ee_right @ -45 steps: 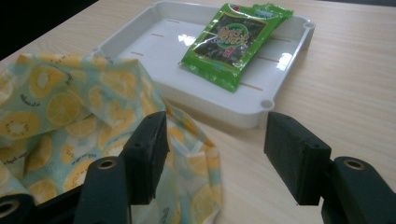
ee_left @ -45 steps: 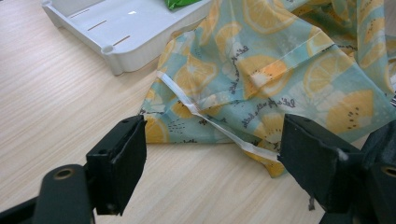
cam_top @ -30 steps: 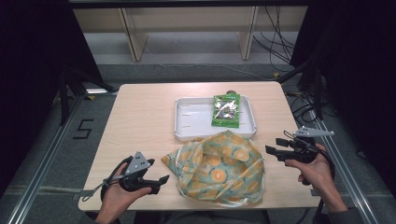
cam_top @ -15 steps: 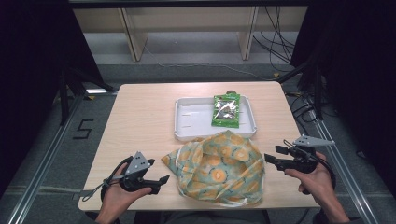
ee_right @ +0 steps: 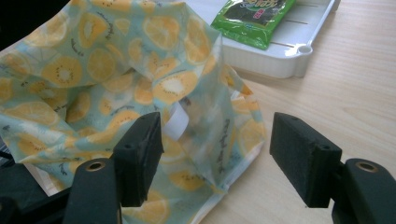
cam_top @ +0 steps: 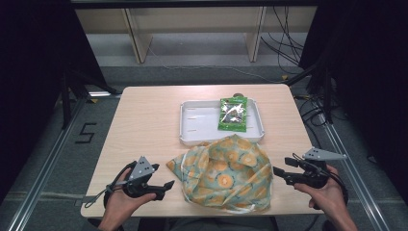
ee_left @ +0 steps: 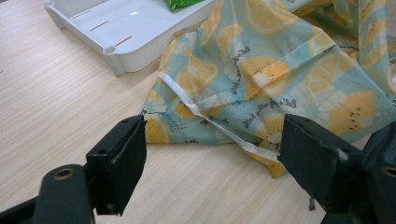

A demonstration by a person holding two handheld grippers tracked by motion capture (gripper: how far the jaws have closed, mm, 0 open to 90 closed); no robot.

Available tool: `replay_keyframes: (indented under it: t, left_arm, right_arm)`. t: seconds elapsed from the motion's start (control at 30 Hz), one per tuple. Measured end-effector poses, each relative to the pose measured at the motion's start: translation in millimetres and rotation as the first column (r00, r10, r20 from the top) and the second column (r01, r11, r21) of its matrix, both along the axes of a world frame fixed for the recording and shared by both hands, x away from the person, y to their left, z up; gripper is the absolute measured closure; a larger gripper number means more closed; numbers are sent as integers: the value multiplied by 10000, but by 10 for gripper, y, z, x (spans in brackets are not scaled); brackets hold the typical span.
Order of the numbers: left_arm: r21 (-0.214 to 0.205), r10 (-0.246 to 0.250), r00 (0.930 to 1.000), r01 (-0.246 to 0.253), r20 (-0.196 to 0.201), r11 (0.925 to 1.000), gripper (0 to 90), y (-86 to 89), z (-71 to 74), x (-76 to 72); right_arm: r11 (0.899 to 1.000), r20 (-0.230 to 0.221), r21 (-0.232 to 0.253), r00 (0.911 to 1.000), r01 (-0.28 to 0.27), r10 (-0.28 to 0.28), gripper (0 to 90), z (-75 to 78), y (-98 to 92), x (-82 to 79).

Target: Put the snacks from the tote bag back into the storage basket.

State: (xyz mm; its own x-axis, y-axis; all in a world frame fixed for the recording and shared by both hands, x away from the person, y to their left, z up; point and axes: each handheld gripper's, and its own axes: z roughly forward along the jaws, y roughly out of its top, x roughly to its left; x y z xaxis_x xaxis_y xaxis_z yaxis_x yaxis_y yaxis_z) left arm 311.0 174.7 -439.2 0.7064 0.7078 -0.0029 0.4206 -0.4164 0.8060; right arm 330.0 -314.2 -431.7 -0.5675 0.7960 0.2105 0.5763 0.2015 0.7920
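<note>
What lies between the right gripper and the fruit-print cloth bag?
Bare wooden table: in the high view, the right gripper stands slightly apart from the cloth bag, jaws open.

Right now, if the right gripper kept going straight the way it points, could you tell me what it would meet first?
Most likely the lemon-print fabric bag: the open right gripper points at its near edge, though the gap is hard to judge.

- Your cloth bag point(cam_top: 226, 173) is pale teal, printed with orange and yellow citrus slices.
- Behind it, the white tray point(cam_top: 202, 126) holds a green packet point(cam_top: 233, 113).
</note>
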Motion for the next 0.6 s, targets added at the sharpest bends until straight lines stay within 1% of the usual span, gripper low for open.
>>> replay_keyframes:
  t: [0.03,0.07,0.1,0.13,0.17,0.2,0.23,0.27,0.3,0.33,0.37,0.4,0.43,0.47,0.5,0.57,0.6]
  left_arm:
    - [31,13,10000,-13,-9,10000,228,0,3,-3]
    - [36,7,10000,-7,-5,10000,228,2,3,-3]
    - [-54,41,10000,-41,-4,10000,228,-3,0,-5]
    - [-72,68,10000,-68,22,10000,228,-4,-3,-7]
    - [160,17,10000,-18,42,9999,227,11,4,-2]
    - [152,-5,10000,4,21,9999,228,12,5,-1]
    - [6,-3,10000,3,3,10000,227,5,3,-5]
    - [11,-4,10000,4,6,10000,227,5,4,-5]
    - [-61,32,10000,-32,4,10000,227,-1,1,-6]
    - [147,5,10000,-5,21,9999,228,10,5,-1]
    - [-32,62,10000,-62,25,10000,227,-2,-2,-6]
    - [36,19,10000,-19,15,10000,227,3,1,-5]
    - [27,26,10000,-26,18,10000,227,2,1,-4]
    - [34,30,10000,-30,20,10000,227,2,1,-3]
    - [65,-30,10000,29,44,10000,227,4,2,2]
    - [50,-67,10000,67,35,10000,227,4,0,5]
    - [22,-21,10000,21,18,10000,227,2,-1,2]
  right_arm:
    - [9998,145,-52,9997,-178,179,353,-14,-19,6]
    - [10000,-55,-10,10000,-13,13,352,-11,-8,-22]
    - [9998,301,-117,9994,-163,167,352,-27,-29,-8]
    - [10000,-47,67,10000,-21,21,352,-24,-10,-39]
    - [9999,147,-89,9998,-95,97,350,-32,-27,-39]
    - [9999,98,-113,9999,-50,51,346,-32,-22,-53]
    - [9998,49,-119,9998,-177,178,345,-41,-30,-56]
    - [10000,-149,-23,9999,-34,34,344,-41,-17,-84]
    - [10000,-53,-70,10000,0,0,342,-49,-23,-94]
    - [10000,-238,11,9997,1,-1,341,-51,-18,-110]
    - [10000,-123,-70,9999,-37,36,340,-60,-30,-111]
    - [10000,-184,-42,9998,27,-28,338,-63,-32,-125]
    - [10000,-116,-77,9999,-44,43,336,-71,-40,-125]
    - [10000,-211,-78,9998,15,-16,336,-75,-41,-136]
    - [9997,137,-220,9998,-123,126,335,-88,-66,-121]
    - [9998,-217,-191,9997,92,-96,335,-96,-50,-145]
    - [9997,-206,-216,9998,78,-82,335,-98,-53,-147]
